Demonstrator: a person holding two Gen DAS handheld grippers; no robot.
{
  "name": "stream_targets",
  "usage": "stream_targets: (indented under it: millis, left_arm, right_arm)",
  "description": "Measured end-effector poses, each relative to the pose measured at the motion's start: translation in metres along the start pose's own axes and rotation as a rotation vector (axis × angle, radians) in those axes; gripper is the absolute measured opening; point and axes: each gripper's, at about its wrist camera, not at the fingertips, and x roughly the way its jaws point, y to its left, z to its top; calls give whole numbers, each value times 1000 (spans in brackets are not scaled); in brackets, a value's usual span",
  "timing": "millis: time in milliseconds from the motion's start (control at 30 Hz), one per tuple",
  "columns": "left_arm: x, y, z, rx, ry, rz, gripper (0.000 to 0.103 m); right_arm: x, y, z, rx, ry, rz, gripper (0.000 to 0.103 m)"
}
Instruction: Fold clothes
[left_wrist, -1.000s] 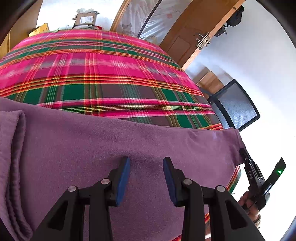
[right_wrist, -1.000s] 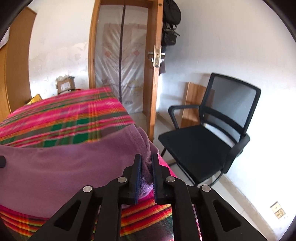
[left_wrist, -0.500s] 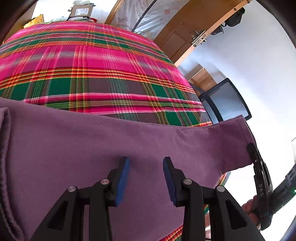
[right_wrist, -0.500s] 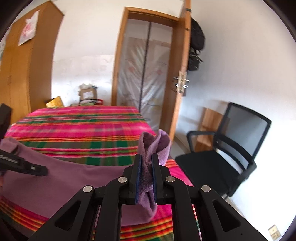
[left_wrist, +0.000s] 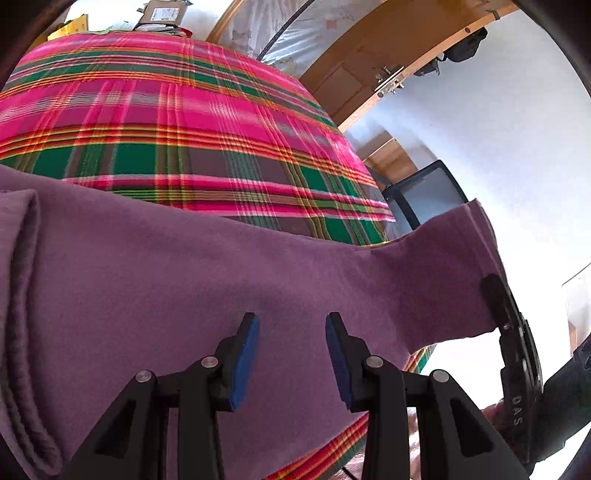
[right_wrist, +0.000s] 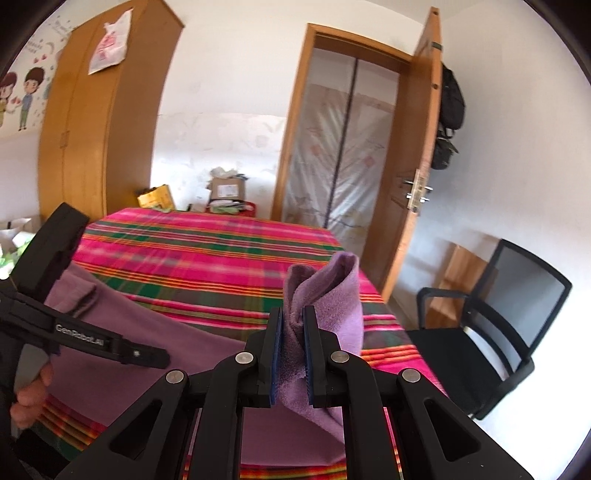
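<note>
A purple garment (left_wrist: 184, 280) lies spread over the near part of a bed with a pink and green plaid cover (left_wrist: 177, 122). My left gripper (left_wrist: 291, 332) is open and hovers just above the garment's middle. My right gripper (right_wrist: 293, 325) is shut on the garment's right end (right_wrist: 332, 291) and holds it lifted above the bed. In the left wrist view the right gripper (left_wrist: 513, 332) shows at the far right, clamped on the raised purple corner (left_wrist: 461, 273). In the right wrist view the left gripper (right_wrist: 92, 339) shows at the left over the garment (right_wrist: 159, 350).
A black mesh office chair (right_wrist: 491, 332) stands right of the bed. An open wooden door (right_wrist: 410, 177) and a plastic-curtained doorway (right_wrist: 332, 166) are behind. A wooden wardrobe (right_wrist: 99, 122) stands at the left, with cardboard boxes (right_wrist: 225, 192) at the bed's far end.
My right gripper has lifted the garment's right end up off the bed and raised its view. The left gripper stays open over the garment's middle.
</note>
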Motion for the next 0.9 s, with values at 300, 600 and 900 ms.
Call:
stream_targets:
  millis: [300, 600, 900]
  left_arm:
    - [-46, 8, 1, -8, -105, -46, 38]
    - [-70, 27, 1, -30, -167, -36, 38]
    - [-67, 45, 1, -54, -129, -44, 38]
  right_arm:
    - [11, 47, -1, -12, 30, 117, 10]
    - [25, 99, -18, -22, 89, 241, 7]
    - [32, 108, -29, -28, 144, 226, 6]
